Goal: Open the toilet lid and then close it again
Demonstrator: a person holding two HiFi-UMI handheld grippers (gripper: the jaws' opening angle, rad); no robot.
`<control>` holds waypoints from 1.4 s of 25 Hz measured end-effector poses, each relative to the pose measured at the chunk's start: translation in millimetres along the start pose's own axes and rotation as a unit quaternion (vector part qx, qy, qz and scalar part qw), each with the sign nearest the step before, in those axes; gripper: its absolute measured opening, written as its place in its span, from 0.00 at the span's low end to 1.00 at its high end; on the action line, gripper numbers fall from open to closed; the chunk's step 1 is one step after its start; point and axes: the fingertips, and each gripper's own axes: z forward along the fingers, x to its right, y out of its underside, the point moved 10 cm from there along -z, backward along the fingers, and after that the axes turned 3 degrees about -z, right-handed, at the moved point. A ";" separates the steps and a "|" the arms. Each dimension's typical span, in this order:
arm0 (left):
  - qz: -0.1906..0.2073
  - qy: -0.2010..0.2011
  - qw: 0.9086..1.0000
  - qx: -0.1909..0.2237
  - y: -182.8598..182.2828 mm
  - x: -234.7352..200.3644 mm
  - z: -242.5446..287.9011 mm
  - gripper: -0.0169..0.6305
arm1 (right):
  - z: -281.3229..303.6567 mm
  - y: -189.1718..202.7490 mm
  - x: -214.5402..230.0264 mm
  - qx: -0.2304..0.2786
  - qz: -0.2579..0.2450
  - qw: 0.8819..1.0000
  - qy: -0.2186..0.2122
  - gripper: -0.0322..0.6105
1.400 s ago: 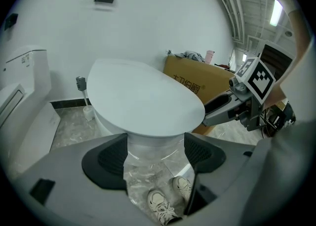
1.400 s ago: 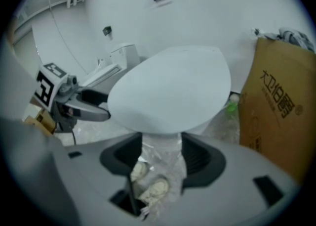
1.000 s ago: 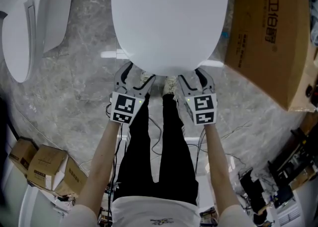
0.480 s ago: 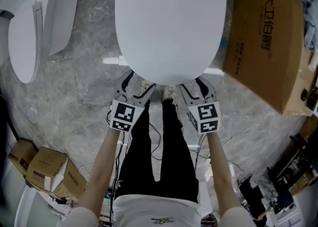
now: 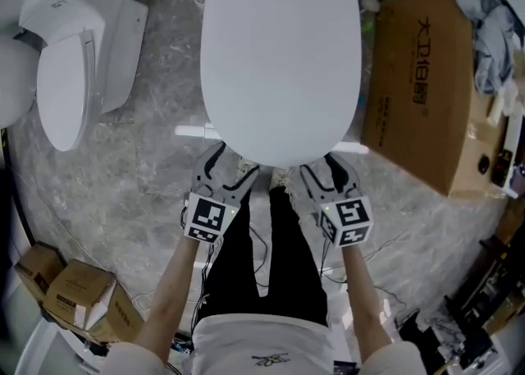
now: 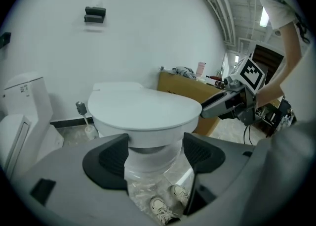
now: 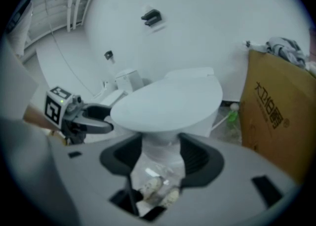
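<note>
I have both tools spread wide, and neither one pinches anything. In the left gripper view, the left tool (image 6: 155, 156) shows its two dark pads well apart. Through the gap I see only the plastic-wrapped front of the toilet bowl (image 6: 150, 163) and a pair of shoes (image 6: 165, 205) on the floor below. The right gripper view shows the same for the right tool (image 7: 160, 158): the pads are apart, and the bowl's wrapped front stands beyond the gap.

The toilet lid (image 5: 279, 61) lies shut and flat on the bowl. Its rounded front edge points toward me. From the head view, the left tool (image 5: 230, 160) and the right tool (image 5: 318, 166) sit side by side at that front edge. The left is by the lid's front-left curve and the right by its front-right curve. Their tips reach just to the rim or slightly under it, and I cannot tell whether either one touches it. In each gripper view the lid (image 6: 143, 109) (image 7: 168, 101) spreads just above and beyond the pads.

A second toilet (image 5: 74, 78) stands off to the left, and a large cardboard box (image 5: 418, 78) sits close on the right.
</note>
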 end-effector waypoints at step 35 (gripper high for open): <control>-0.051 -0.008 0.986 0.161 -253.3 -38.1 -50.4 0.58 | -93.3 -254.3 25.3 0.146 0.094 0.985 -0.016 0.47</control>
